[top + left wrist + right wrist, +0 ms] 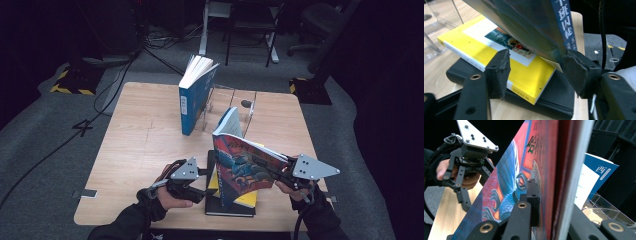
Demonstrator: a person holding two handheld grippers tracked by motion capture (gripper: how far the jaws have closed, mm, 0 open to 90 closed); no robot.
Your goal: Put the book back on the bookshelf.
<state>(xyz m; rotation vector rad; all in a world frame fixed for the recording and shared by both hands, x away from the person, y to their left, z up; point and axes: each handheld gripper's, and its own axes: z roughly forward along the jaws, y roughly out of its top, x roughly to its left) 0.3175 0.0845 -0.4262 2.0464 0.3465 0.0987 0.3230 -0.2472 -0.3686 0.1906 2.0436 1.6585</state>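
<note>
The right gripper (280, 172) has its jaws clenched on the colourful book (242, 167), which stands tilted above the worktop (140, 145); in the right gripper view one jaw lies flat against the red and blue cover and the other sits behind the page edges, so the book is pinched between them. The left gripper (202, 175) is released: its jaws stand apart with nothing pressed between them, and in the left gripper view the lower corner of the colourful book hangs just above the gap, close to the jaw on the right side of that view. Below and beyond these jaws lies a yellow book (499, 55) stacked on a black book (554, 100). Farther beyond the right gripper's jaws a blue book (195, 97) stands upright in a clear stand (230, 107).
</note>
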